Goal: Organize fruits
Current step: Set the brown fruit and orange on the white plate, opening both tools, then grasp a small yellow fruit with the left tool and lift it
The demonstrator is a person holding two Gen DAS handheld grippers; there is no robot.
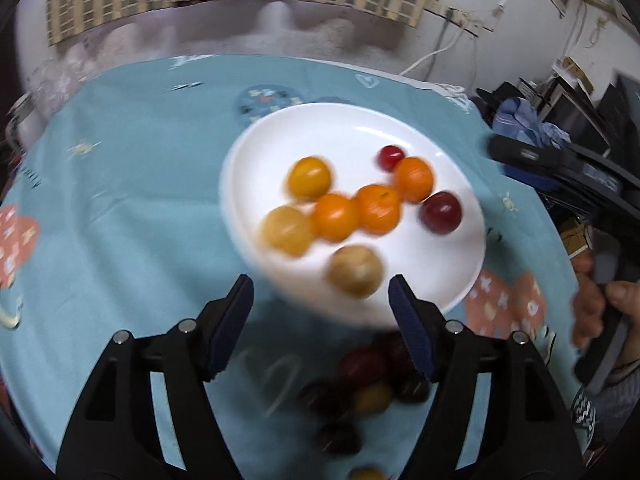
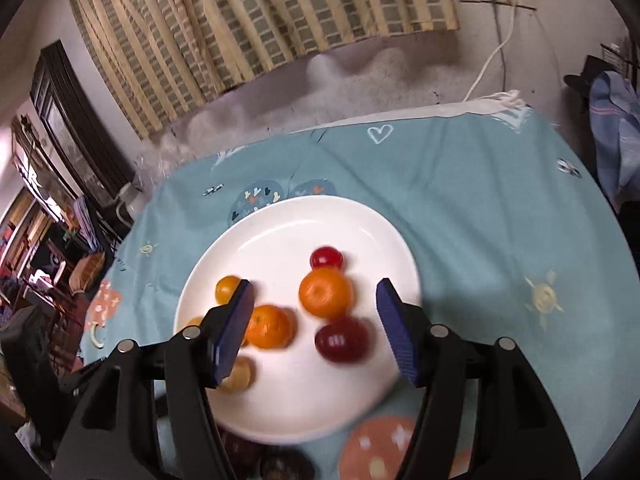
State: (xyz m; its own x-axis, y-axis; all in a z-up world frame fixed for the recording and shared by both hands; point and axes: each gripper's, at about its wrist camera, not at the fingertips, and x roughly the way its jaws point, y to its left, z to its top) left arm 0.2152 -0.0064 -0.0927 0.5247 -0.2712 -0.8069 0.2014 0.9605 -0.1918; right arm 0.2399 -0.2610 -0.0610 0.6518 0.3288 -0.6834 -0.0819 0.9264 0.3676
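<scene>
Roughly level, the white plate (image 1: 280, 128) shows no long axis

We hold our black left gripper (image 1: 322, 312) and black right gripper (image 2: 316, 318) tilted downward, blue-padded jaws parted, gripping nothing.

Crowded plate (image 1: 280, 128) centre; loose fruit (image 1: 360, 380) just before it

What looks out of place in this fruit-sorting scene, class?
Several dark fruits lie loose on the blue tablecloth, off the near edge of the white plate where the other fruits sit. Nothing looks spilled or damaged.
</scene>
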